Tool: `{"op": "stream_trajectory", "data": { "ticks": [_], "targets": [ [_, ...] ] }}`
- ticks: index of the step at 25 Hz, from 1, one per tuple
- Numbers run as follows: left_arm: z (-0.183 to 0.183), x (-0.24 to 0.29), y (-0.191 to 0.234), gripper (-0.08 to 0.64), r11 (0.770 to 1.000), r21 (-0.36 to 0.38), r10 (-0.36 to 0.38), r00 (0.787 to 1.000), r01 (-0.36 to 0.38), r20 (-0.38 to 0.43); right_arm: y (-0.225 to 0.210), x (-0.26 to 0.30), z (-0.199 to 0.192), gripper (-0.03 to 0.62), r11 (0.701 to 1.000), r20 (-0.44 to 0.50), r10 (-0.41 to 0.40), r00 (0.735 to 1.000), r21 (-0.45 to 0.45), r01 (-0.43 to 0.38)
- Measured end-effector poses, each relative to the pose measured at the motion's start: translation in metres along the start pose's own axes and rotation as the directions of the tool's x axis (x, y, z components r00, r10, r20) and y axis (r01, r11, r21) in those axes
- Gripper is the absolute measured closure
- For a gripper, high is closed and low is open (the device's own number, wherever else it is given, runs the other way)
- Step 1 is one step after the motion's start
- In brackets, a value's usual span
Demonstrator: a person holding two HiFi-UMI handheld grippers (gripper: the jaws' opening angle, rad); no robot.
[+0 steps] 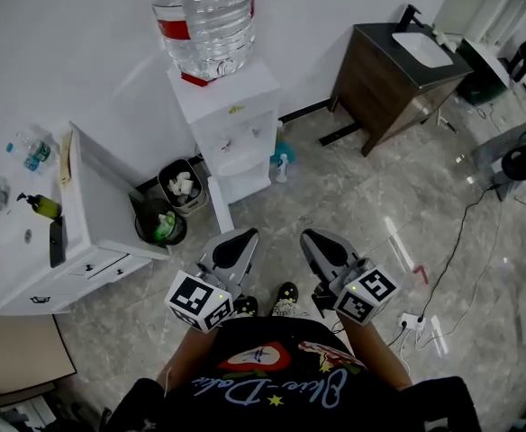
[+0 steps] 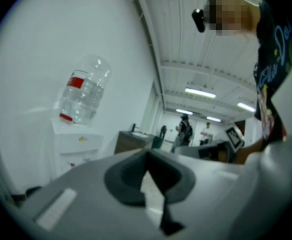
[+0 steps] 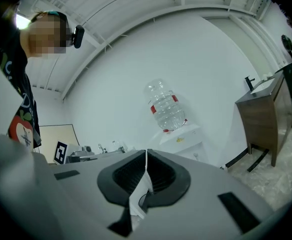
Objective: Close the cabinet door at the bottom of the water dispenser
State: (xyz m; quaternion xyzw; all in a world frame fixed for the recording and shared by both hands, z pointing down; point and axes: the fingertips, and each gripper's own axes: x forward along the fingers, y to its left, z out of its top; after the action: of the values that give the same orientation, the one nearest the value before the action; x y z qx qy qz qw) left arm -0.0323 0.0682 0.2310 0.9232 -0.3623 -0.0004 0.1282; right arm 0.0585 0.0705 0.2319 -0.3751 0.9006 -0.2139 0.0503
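Note:
The white water dispenser [image 1: 231, 124] stands against the far wall with a clear bottle [image 1: 207, 21] on top. Its bottom cabinet door [image 1: 220, 207] hangs open, swung out toward me on the left side. My left gripper [image 1: 243, 238] and right gripper [image 1: 312, 238] are held side by side over the floor, a short way in front of the door and apart from it. Both have their jaws together with nothing between them. The left gripper view shows the left gripper [image 2: 147, 154] with the dispenser [image 2: 76, 144] beyond it. The right gripper view shows the right gripper [image 3: 146, 154] below the dispenser [image 3: 186, 139].
A white drawer cabinet [image 1: 92, 232] stands left of the dispenser. Between them are two bins [image 1: 180, 185] [image 1: 159, 223]. A spray bottle [image 1: 282, 165] sits at the dispenser's right foot. A dark wood vanity [image 1: 394, 70] is at back right. Cables and a power strip [image 1: 412, 322] lie on the floor to the right.

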Motion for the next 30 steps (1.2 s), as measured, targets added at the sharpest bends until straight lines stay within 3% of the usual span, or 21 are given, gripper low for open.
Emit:
{"op": "stream_trajectory", "data": {
  "ticks": [8,12,16,18,21,23,26,30],
  "targets": [
    [-0.017,0.001,0.015,0.561,0.992,-0.041,0.118,0.993,-0.119,-0.031,-0.022,0.004,-0.007,0.575,0.999,-0.034,0.031,0.999,0.031,-0.030],
    [-0.053,-0.009,0.042,0.561,0.972,-0.076,0.213,0.971,-0.222,-0.112,-0.041,0.014,-0.029,0.575,0.999,-0.075,0.028,0.997,0.028,-0.026],
    [-0.089,-0.016,0.070,0.561,0.968,-0.045,0.236,0.955,-0.247,-0.177,-0.062,0.027,-0.062,0.575,0.999,-0.141,0.023,0.990,0.038,-0.017],
    [-0.113,-0.020,0.095,0.561,0.955,-0.047,0.275,0.937,-0.291,-0.215,-0.073,0.039,-0.085,0.575,1.000,-0.200,0.016,0.980,0.023,-0.011],
    [-0.158,-0.022,0.134,0.561,0.923,-0.126,0.315,0.902,-0.363,-0.297,-0.083,0.069,-0.130,0.575,0.999,-0.324,0.028,0.946,-0.015,-0.035],
    [-0.191,-0.022,0.156,0.561,0.917,-0.125,0.319,0.884,-0.379,-0.342,-0.088,0.094,-0.157,0.575,0.999,-0.343,0.012,0.939,-0.035,-0.025],
    [-0.250,-0.015,0.179,0.561,0.917,-0.130,0.300,0.867,-0.377,-0.398,-0.107,0.127,-0.202,0.575,0.998,-0.367,-0.029,0.930,-0.056,0.009],
    [-0.339,-0.002,0.200,0.561,0.898,-0.258,0.210,0.864,-0.356,-0.458,-0.150,0.153,-0.270,0.575,0.996,-0.460,-0.068,0.886,0.016,0.085]
  ]
}}
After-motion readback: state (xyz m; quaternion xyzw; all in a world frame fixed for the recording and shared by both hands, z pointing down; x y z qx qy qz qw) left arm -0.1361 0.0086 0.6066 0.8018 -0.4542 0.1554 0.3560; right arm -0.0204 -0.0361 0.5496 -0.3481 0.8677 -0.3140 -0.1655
